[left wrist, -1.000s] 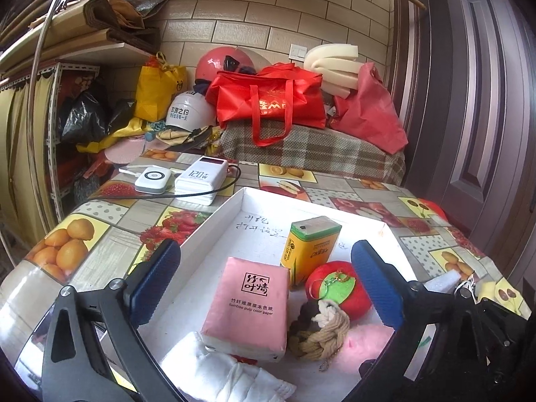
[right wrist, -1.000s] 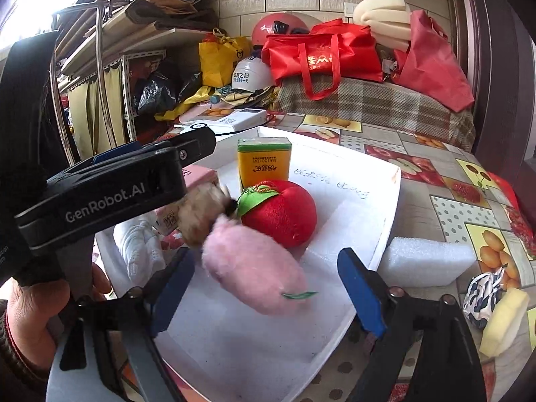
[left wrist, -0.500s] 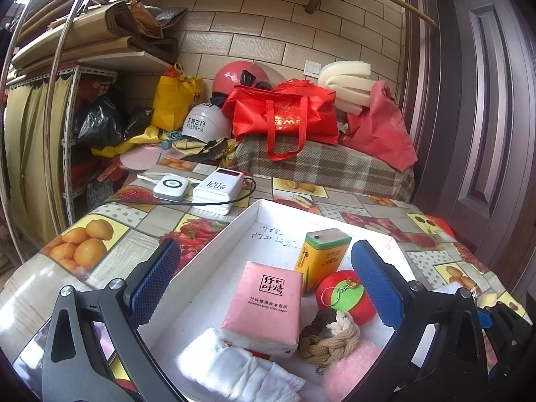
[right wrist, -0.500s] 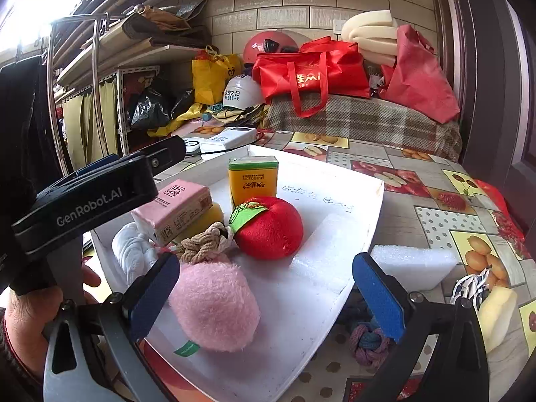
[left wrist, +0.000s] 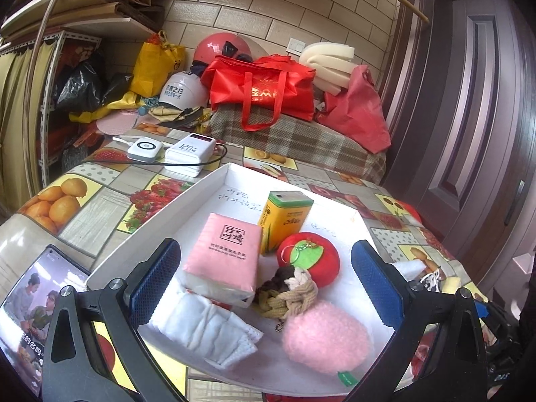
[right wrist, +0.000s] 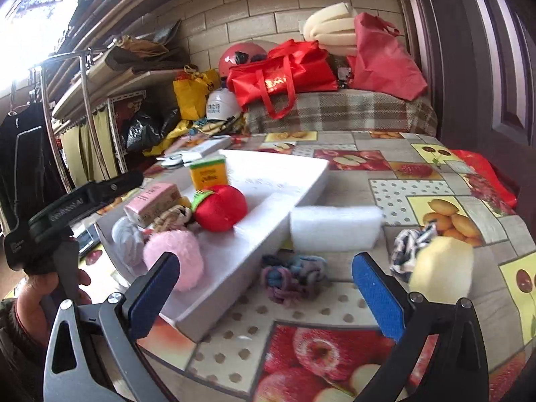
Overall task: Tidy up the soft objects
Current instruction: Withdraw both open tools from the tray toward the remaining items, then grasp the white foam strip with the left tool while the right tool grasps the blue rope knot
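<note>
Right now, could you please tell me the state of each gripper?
Left gripper: open, holding nothing, above the white tray.
Right gripper: open, holding nothing, above the tablecloth.

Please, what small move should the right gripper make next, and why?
Probably lower the right gripper onto the multicolored knotted rope toy. Its jaws are open and empty, the toy lies on the table between them, outside the white tray, and the pink plush ball is already in the tray.
</note>
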A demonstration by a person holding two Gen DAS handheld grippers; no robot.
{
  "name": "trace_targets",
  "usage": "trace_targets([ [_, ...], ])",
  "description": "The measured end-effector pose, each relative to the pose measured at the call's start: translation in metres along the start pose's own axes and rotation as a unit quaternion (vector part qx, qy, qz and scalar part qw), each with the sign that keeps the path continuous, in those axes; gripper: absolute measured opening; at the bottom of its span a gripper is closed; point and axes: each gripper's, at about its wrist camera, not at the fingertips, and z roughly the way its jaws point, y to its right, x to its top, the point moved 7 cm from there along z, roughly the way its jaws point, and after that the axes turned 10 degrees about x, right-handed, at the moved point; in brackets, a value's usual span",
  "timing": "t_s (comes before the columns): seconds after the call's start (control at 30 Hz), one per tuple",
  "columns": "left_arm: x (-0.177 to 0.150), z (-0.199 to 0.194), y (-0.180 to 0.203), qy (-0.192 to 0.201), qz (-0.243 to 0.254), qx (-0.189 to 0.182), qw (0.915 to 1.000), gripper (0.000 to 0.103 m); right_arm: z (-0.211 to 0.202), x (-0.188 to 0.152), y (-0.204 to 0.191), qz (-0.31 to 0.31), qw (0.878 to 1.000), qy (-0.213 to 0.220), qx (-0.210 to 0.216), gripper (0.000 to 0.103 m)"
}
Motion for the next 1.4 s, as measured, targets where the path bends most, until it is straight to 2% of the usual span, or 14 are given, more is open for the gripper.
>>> trace_targets([
  [0.3, -0.006, -0.012, 0.032, 0.013, 0.06, -0.024, 0.9978, 0.103, 0.042, -0.026, 0.015, -0.022, 0.99, -0.142, -0.016, 0.101],
  [0.4, -0.008, -0.014, 0.043, 0.015, 0.084, -0.032, 0.9958, 0.103, 0.061, -0.023, 0.009, -0.055, 0.985, -0.16, -0.033, 0.083],
  [0.47, -0.011, -0.013, 0.055, 0.01, 0.107, -0.042, 0.9933, 0.103, 0.068, -0.026, 0.008, -0.051, 0.983, -0.175, -0.016, 0.054],
  [0.53, -0.017, -0.013, 0.071, -0.002, 0.133, -0.068, 0.9888, 0.103, 0.06, -0.028, 0.008, -0.045, 0.985, -0.169, 0.002, 0.039],
  [0.63, -0.025, -0.011, 0.104, -0.024, 0.185, -0.098, 0.9775, 0.103, 0.035, -0.041, 0.009, -0.043, 0.984, -0.169, 0.023, 0.036],
  [0.8, -0.029, 0.012, 0.174, -0.089, 0.292, -0.122, 0.9445, 0.103, -0.02, -0.057, 0.049, 0.006, 0.988, -0.152, 0.009, 0.036],
  [0.9, -0.035, 0.036, 0.213, -0.112, 0.382, -0.115, 0.9102, 0.101, -0.039, -0.056, 0.083, 0.068, 0.99, -0.126, 0.007, 0.037],
  [1.03, -0.061, 0.073, 0.238, -0.167, 0.477, -0.09, 0.8585, 0.083, -0.043, -0.057, 0.097, 0.13, 0.985, -0.108, 0.044, 0.037],
  [1.13, -0.083, 0.098, 0.238, -0.2, 0.513, -0.058, 0.8327, 0.052, -0.044, -0.056, 0.09, 0.122, 0.985, -0.107, 0.051, 0.037],
  [1.17, -0.086, 0.101, 0.237, -0.186, 0.525, -0.041, 0.8292, 0.048, -0.044, -0.055, 0.089, 0.118, 0.986, -0.106, 0.052, 0.037],
  [1.23, -0.086, 0.096, 0.236, -0.172, 0.524, -0.046, 0.8331, 0.043, -0.045, -0.053, 0.088, 0.11, 0.987, -0.103, 0.053, 0.037],
  [1.27, -0.084, 0.09, 0.235, -0.164, 0.516, -0.053, 0.8388, 0.031, -0.046, -0.052, 0.088, 0.108, 0.988, -0.1, 0.053, 0.037],
  [1.3, -0.081, 0.082, 0.234, -0.156, 0.505, -0.063, 0.8468, 0.022, -0.047, -0.051, 0.089, 0.106, 0.988, -0.096, 0.052, 0.037],
  [1.4, -0.07, 0.045, 0.229, -0.117, 0.452, -0.094, 0.8795, 0.02, -0.053, -0.046, 0.089, 0.099, 0.991, -0.075, 0.039, 0.037],
])
